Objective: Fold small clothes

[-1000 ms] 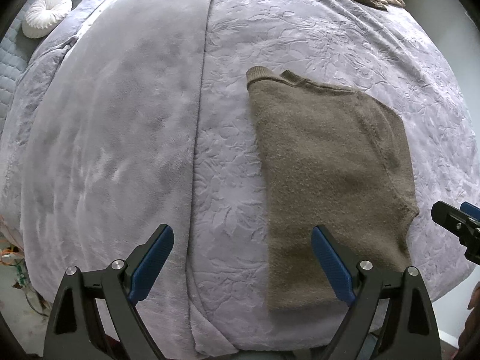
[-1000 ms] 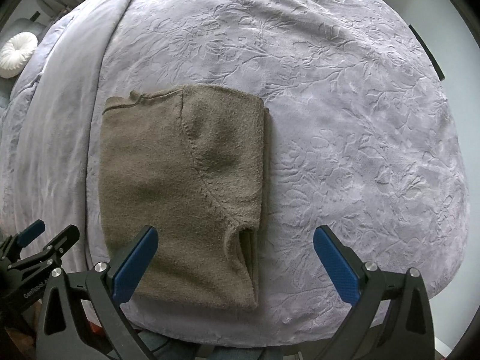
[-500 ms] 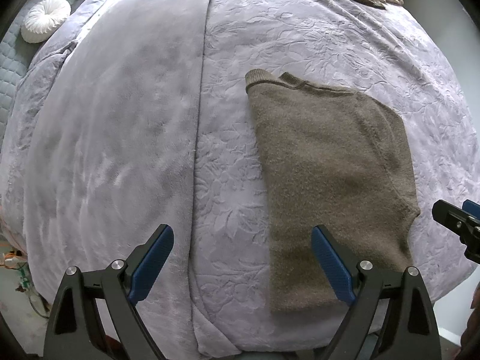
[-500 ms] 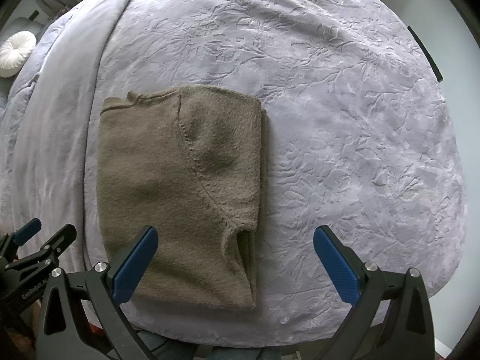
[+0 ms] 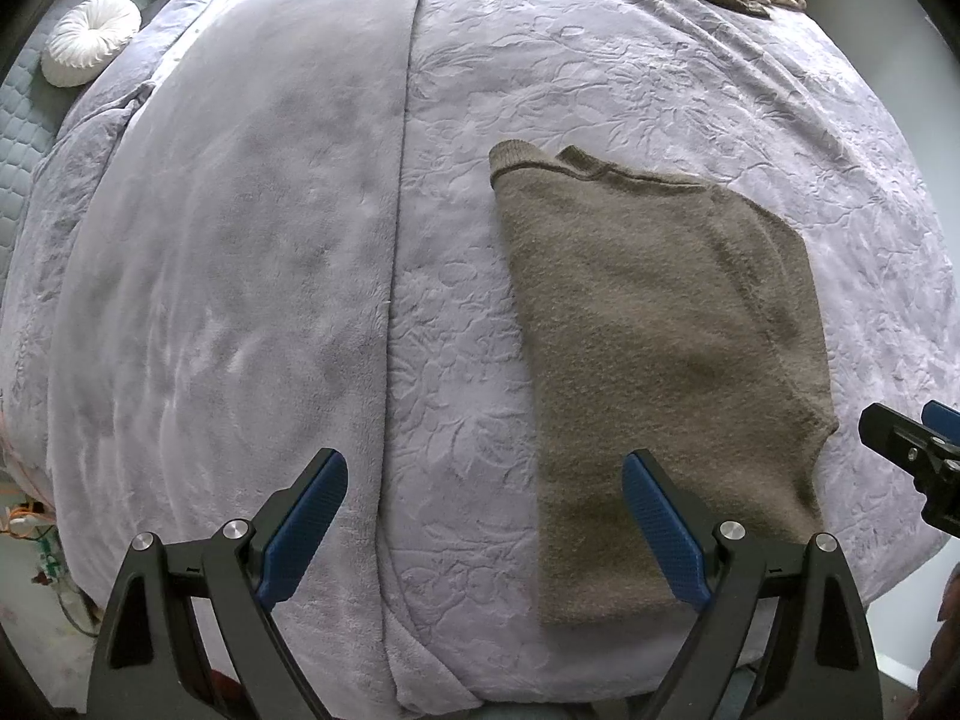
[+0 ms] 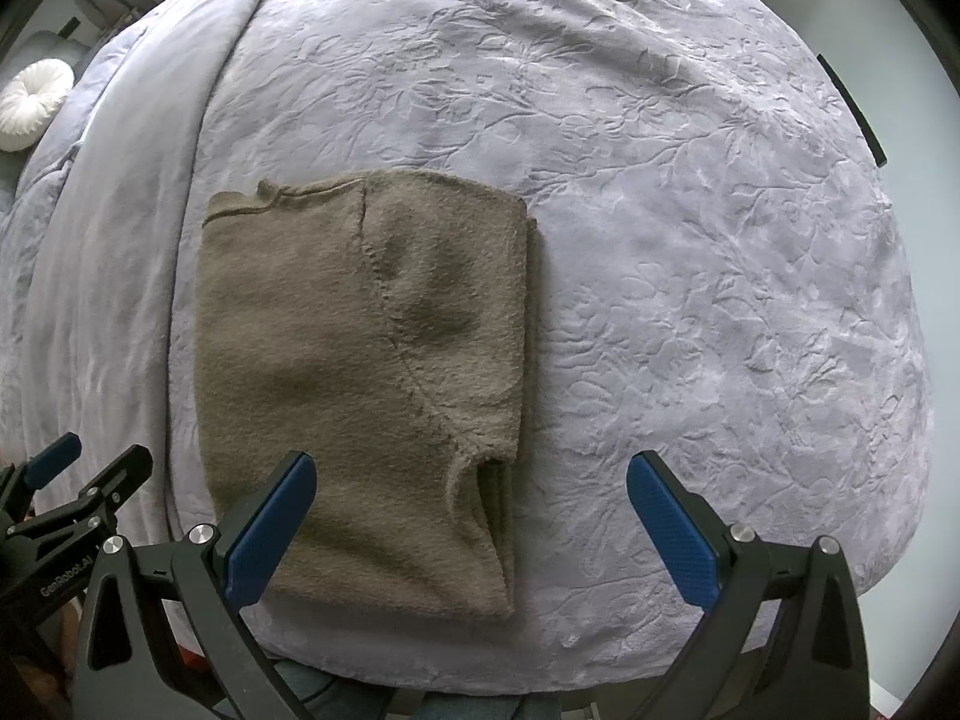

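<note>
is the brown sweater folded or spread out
Folded. The brown sweater lies as a compact rectangle on the bedspread, sleeves tucked, stacked layers showing along its right edge.

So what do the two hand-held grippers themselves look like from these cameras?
Both match: the left hand-held gripper and right hand-held gripper have black angular frames with triangular cut-outs, silver pivot bolts, and two fingers faced with blue textured pads. The left one, seen from the right camera, carries white "GenRobot.AI" lettering. No cables or sleeves show.
</note>
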